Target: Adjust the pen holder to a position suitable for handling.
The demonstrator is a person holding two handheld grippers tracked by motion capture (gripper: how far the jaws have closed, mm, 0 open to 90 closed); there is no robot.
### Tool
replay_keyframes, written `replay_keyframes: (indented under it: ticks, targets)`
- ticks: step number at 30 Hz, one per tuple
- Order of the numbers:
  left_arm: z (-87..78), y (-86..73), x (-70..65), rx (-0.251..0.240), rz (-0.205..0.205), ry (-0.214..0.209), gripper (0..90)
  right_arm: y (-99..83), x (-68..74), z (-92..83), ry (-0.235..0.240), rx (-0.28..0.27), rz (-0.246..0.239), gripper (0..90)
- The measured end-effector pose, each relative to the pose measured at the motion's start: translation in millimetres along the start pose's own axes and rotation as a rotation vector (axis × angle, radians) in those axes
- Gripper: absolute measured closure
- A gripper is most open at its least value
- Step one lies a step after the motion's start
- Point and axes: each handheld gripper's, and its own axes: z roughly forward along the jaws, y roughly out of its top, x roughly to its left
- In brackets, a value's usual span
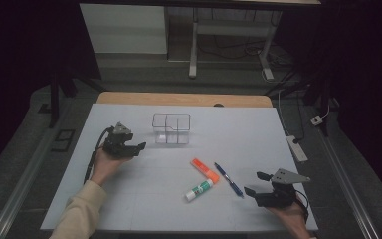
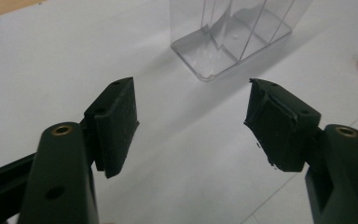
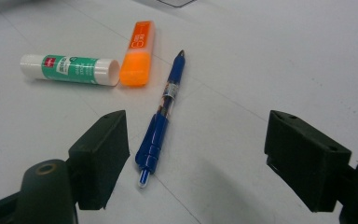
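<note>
Both of my claws are sitting nearest the camera, so starting there. Right gripper [image 1: 256, 185] is resting at the near right corner of the white table [image 1: 129, 199], jaws standing wide with nothing between them. Blue pen [image 3: 162, 120] is the landmark for everything below. In the right gripper view the pen is lying flat on the table just ahead of the right claw, its near end falling between the two jaws but closer to the left one, not touching either. Pads are clear of it.

Orange marker [image 3: 140, 54] is lying just left of the pen's far end, apart from it. Glue stick [image 3: 68, 70], white with a green label, is lying left of the pen too, its cap end touching or nearly touching the marker's end; I cannot tell which.

Left gripper [image 1: 132, 148] is sitting well to the left of the pen and farther up the table, held in my left hand [image 1: 104, 167]. Its jaws are gaping wide, nothing between them, pads bare. Clear divided organizer [image 2: 233, 39] is standing upright beyond the pen, toward the table's far side, just ahead of the left claw's jaws and apart from them.
</note>
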Motion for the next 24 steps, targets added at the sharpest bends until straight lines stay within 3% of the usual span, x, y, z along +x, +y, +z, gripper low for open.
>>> replay_keyframes:
  ticks: [3,12,24]
  targets:
    - [0.4,4.2,3.2,-0.017,-0.013,-0.003,36.2,-0.1,0.2,0.2,0.003,0.001,-0.002,21.9]
    - [7.8,18.3,5.5,-0.026,0.010,-0.019,45.3,-0.2,0.4,0.4,0.006,0.008,-0.004,22.0]
    - [27.5,17.9,5.3,0.018,0.032,-0.023,70.8,-1.3,0.5,1.1,0.005,0.012,-0.003,22.2]
